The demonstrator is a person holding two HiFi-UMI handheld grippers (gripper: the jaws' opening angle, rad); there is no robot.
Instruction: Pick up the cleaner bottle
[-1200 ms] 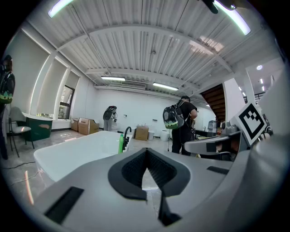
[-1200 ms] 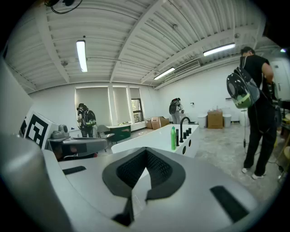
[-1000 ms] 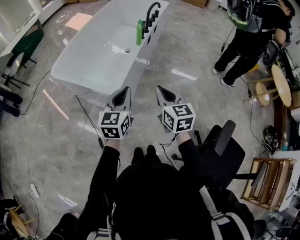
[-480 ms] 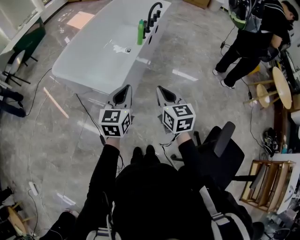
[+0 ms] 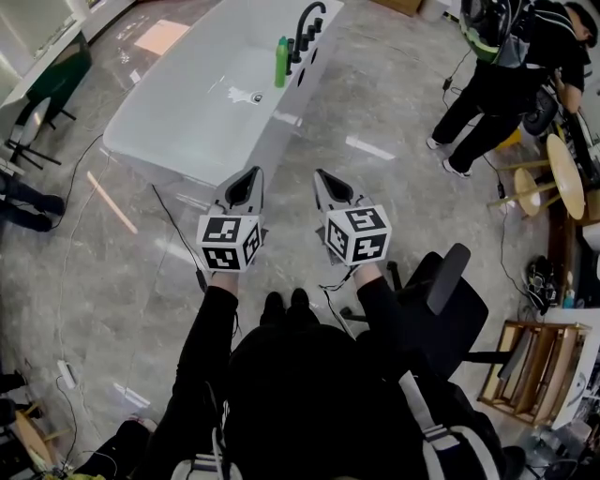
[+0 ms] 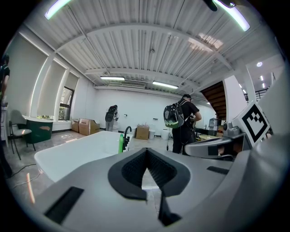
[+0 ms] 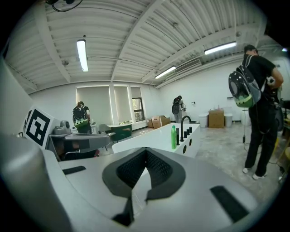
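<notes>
The cleaner bottle (image 5: pixel 280 62) is green and stands upright on the rim of a white bathtub (image 5: pixel 187 112), beside a black faucet (image 5: pixel 305 23). It is far ahead of both grippers, seen small in the left gripper view (image 6: pixel 120 143) and in the right gripper view (image 7: pixel 173 137). My left gripper (image 5: pixel 251 174) and right gripper (image 5: pixel 320 174) are held side by side over the floor, short of the tub's near end. Both point toward the tub. The left gripper (image 6: pixel 146 150) and the right gripper (image 7: pixel 146 149) each have their jaws together, with nothing between them.
A person with a backpack (image 5: pixel 506 75) stands at the upper right by round wooden stools (image 5: pixel 562 173). A black office chair (image 5: pixel 450 291) is just right of me, and a wooden rack (image 5: pixel 534 366) lies further right. Cables (image 5: pixel 178 234) trail over the grey floor.
Both grippers have stayed where they were, still shut. Only the head view has shifted slightly, and a person's feet at the left edge have moved a little.
</notes>
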